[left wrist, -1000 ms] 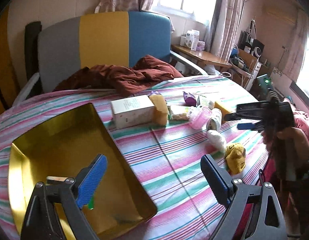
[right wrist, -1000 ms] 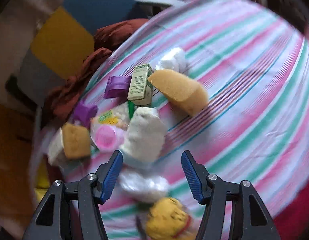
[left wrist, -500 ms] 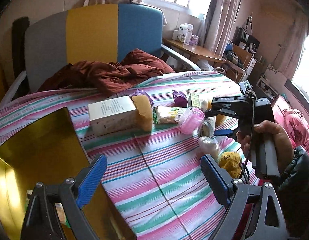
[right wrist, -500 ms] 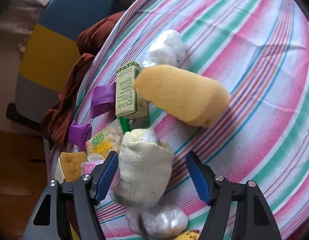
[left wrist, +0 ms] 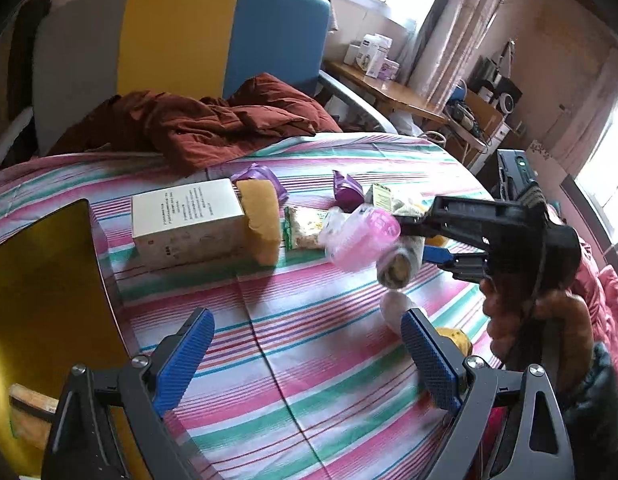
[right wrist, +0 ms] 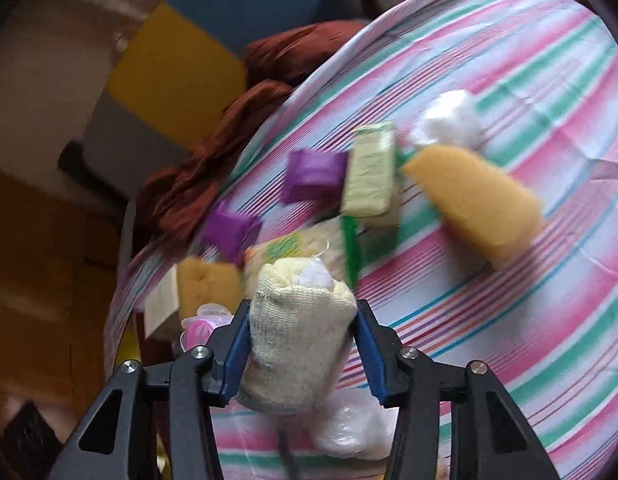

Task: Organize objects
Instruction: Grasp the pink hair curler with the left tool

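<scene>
My right gripper (right wrist: 303,350) is shut on a rolled cream sock (right wrist: 299,332) and holds it above the striped tablecloth (right wrist: 509,320); it also shows in the left wrist view (left wrist: 401,266), with the right gripper (left wrist: 419,240) around it. My left gripper (left wrist: 309,354) is open and empty over the cloth, beside the gold tray (left wrist: 41,280). On the table lie a white box (left wrist: 187,222), a yellow sponge (left wrist: 261,220), a pink container (left wrist: 363,240), a snack packet (left wrist: 305,228) and purple wrappers (left wrist: 347,190).
A second sponge (right wrist: 477,204), a green carton (right wrist: 371,172) and a white bag (right wrist: 449,120) lie further right. A white bag (left wrist: 395,306) and a yellow toy (left wrist: 455,338) sit near the table edge. A rust-red cloth (left wrist: 205,124) lies on the chair (left wrist: 181,36).
My right gripper has closed on the sock and lifted it off the table. My left gripper has moved right, away from the tray.
</scene>
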Tool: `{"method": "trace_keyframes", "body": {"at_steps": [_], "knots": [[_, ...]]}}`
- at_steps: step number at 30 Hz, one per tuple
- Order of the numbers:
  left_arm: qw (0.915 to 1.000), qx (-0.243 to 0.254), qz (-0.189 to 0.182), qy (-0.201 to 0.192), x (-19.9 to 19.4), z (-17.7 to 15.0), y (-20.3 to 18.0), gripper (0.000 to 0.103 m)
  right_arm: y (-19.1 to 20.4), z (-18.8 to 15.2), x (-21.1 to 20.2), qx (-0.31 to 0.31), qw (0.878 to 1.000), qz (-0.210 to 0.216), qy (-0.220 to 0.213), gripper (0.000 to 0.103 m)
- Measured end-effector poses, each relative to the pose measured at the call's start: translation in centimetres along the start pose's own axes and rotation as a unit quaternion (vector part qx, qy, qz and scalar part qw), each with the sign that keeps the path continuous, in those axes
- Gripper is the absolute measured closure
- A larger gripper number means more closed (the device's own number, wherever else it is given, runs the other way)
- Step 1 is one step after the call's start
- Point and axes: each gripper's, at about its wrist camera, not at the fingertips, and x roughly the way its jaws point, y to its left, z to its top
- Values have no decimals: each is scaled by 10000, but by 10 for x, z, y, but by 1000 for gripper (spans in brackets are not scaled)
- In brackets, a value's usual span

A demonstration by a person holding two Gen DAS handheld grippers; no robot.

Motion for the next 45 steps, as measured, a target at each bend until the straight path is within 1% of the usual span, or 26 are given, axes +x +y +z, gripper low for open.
{"method": "trace_keyframes", "body": {"at_steps": [2, 4, 7, 8, 11, 13, 14, 16, 18, 20, 22, 24, 25, 27, 29, 33, 35, 37, 39, 41, 43, 45], "knots": [[9999, 90, 61, -47, 1, 1, 0, 9, 10, -3, 5, -293, 9994, 6, 167, 54], [9996, 233, 164, -38, 4, 3, 0, 7, 15, -8, 8, -521, 9981, -131, 289, 54], [9958, 831, 390, -1, 12, 5, -8, 7, 22, -14, 17, -804, 9949, -293, 535, 54], [9931, 1075, 472, 2, 16, 5, -12, 7, 24, -15, 20, -873, 9938, -320, 602, 54], [9844, 1679, 528, 62, 26, 6, -20, 7, 27, -19, 22, -1007, 9918, -335, 715, 54], [9782, 2019, 461, 121, 34, 6, -26, 7, 31, -22, 22, -1164, 9895, -219, 824, 54], [9743, 2200, 457, 133, 39, 5, -29, 7, 35, -21, 28, -1191, 9890, -201, 849, 54], [9692, 2409, 479, 203, 48, 5, -32, 8, 37, -23, 30, -1285, 9872, -227, 913, 54], [9687, 2430, 410, 286, 56, 6, -33, 9, 35, -23, 31, -1306, 9866, -308, 928, 54], [9678, 2475, 232, 395, 63, 6, -33, 11, 33, -23, 31, -1303, 9863, -361, 941, 54], [9665, 2511, 118, 511, 69, 7, -35, 17, 31, -22, 30, -1286, 9864, -423, 933, 54], [9637, 2611, -4, 549, 71, 7, -37, 21, 29, -20, 29, -1273, 9865, -482, 912, 54], [9622, 2662, -52, 573, 73, 7, -38, 24, 29, -20, 28, -1278, 9864, -501, 901, 54], [9595, 2730, -185, 671, 76, 6, -41, 29, 28, -20, 27, -1290, 9862, -547, 877, 54], [9544, 2855, -381, 783, 80, 3, -44, 36, 27, -19, 28, -1281, 9861, -621, 860, 54], [9460, 3061, -532, 921, 84, 0, -53, 48, 30, -19, 29, -1435, 9834, -783, 792, 55], [9437, 3089, -611, 1012, 87, -1, -55, 58, 28, -17, 29, -1424, 9836, -817, 754, 55], [9436, 3108, -553, 1002, 88, -3, -58, 61, 25, -16, 28, -1385, 9843, -814, 730, 56], [9463, 3034, -529, 985, 87, -2, -57, 64, 24, -13, 28, -1359, 9849, -856, 648, 56], [9487, 2965, -515, 975, 86, -2, -54, 65, 20, -10, 26, -1284, 9858, -940, 541, 57], [9508, 2911, -472, 944, 84, -2, -53, 65, 17, -8, 24, -1184, 9873, -938, 490, 57], [9512, 2911, -435, 927, 83, -3, -54, 65, 16, -7, 24, -1151, 9878, -934, 474, 57]]}}
